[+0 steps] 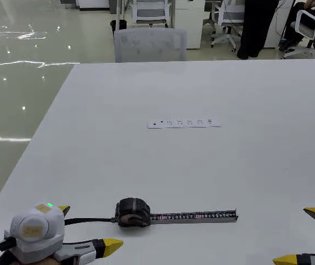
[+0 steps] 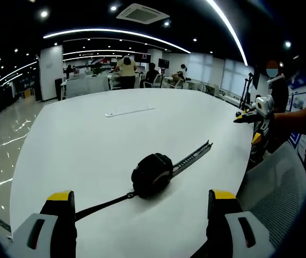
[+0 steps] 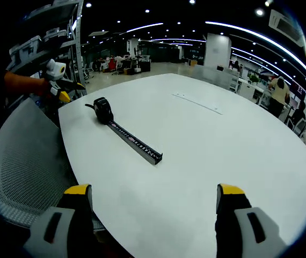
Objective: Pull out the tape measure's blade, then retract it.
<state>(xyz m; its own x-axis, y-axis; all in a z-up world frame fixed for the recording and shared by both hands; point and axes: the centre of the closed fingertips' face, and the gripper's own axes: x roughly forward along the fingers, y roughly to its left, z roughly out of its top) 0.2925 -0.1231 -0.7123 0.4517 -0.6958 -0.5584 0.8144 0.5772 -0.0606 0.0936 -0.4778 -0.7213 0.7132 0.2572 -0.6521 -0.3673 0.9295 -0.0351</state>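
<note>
"If I reached for the tape measure (image 1: 132, 212), where on the table (image 1: 201, 88) would I find it?"

"Close to the near edge, left of centre. Its black case (image 2: 152, 174) rests on the white top, and the blade (image 1: 193, 216) is already drawn out, lying flat and running rightward, parallel with that edge."

"Which gripper is nearer?"

"The left gripper (image 1: 88, 227), at the near-left corner. The case lies just ahead of its jaws, and a thin black strap (image 2: 102, 204) trails from the case back toward them. The right gripper (image 1: 299, 235) hangs at the near-right corner, apart from the blade, whose free end points its way."

"And the jaws?"

"Both pairs stand wide apart, yellow-tipped, holding nothing. Each gripper is held low and roughly level, aimed inward (so the two face each other along the blade's length)."

"What does that leave?"

"The pull looks done, so my guess is retraction: the left gripper would steady the case while the blade runs home. A power strip (image 1: 184, 123) lies near the table's middle, well apart from all this."
</note>
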